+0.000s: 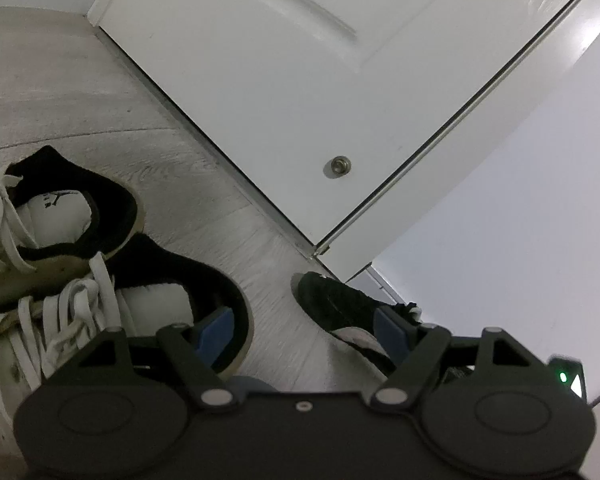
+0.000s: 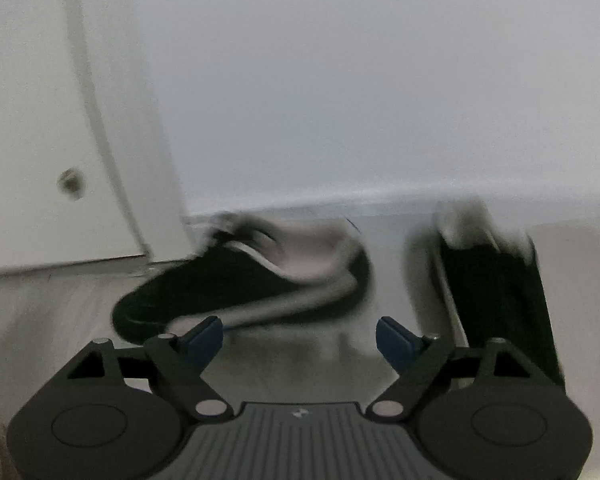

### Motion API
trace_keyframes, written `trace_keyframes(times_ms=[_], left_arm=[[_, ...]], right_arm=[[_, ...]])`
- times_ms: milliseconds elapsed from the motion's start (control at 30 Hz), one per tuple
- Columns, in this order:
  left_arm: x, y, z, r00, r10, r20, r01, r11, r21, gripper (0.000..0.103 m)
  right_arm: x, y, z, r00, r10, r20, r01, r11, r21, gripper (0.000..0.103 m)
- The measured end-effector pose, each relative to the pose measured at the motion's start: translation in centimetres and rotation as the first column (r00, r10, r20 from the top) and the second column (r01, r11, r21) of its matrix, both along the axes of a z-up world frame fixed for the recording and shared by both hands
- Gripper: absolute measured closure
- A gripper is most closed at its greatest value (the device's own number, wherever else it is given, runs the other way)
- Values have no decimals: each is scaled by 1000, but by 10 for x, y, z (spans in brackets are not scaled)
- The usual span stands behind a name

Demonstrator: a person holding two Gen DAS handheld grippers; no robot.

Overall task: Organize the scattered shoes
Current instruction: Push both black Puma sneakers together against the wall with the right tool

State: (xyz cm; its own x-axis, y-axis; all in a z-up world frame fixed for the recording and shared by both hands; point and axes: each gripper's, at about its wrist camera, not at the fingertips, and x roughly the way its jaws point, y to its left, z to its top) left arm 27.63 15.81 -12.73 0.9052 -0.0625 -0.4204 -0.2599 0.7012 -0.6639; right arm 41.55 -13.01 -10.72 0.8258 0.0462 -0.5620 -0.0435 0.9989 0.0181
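Two white high-top sneakers with black collars stand side by side at the left of the left wrist view, the far sneaker (image 1: pixel 56 216) and the near sneaker (image 1: pixel 100 320). My left gripper (image 1: pixel 304 332) is open above the pale floor, its left pad over the near sneaker's collar. A black sneaker (image 1: pixel 340 312) lies by its right pad. In the blurred right wrist view, the black sneaker (image 2: pixel 244 276) lies on its side near the door corner, and a second black shoe (image 2: pixel 496 292) stands at the right. My right gripper (image 2: pixel 300 336) is open just short of them, holding nothing.
A white door (image 1: pixel 280 80) with a small metal stud (image 1: pixel 337 167) and its frame run along the floor's far edge. A plain white wall (image 2: pixel 360 100) with a baseboard stands behind the black shoes. Pale wood-look floor (image 1: pixel 80 92) stretches left of the door.
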Motion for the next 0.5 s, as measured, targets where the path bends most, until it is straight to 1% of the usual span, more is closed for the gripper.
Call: trace_keyframes(times_ms=[67, 100, 133, 167, 267, 433, 467, 500], left_arm=[[-1, 2, -1, 1000, 3, 0, -3, 1000, -13, 25], [-2, 3, -1, 1000, 3, 2, -3, 1000, -23, 25], [-2, 3, -1, 1000, 2, 2, -2, 1000, -29, 25], [-2, 4, -1, 1000, 2, 1, -2, 1000, -30, 25], [-2, 4, -2, 1000, -1, -1, 1, 1000, -28, 25], [-3, 2, -2, 1000, -11, -1, 11, 1000, -23, 25], [-3, 2, -2, 1000, -12, -1, 12, 1000, -22, 25], [-4, 3, -1, 1000, -12, -1, 12, 1000, -21, 25]], right_arm=[[13, 21, 3, 995, 95, 40, -91, 991, -96, 20], [19, 24, 4, 992, 118, 43, -113, 987, -118, 21], [29, 28, 2, 990, 141, 26, -137, 982, -134, 22], [40, 33, -1, 986, 165, 5, -162, 975, -149, 28], [55, 37, -9, 984, 174, -37, -178, 950, -257, 39], [67, 15, -4, 977, 199, -82, -212, 957, -196, 40], [73, 8, -1, 977, 188, -97, -204, 960, -191, 41], [72, 3, 1, 981, 168, -99, -186, 960, -208, 42]])
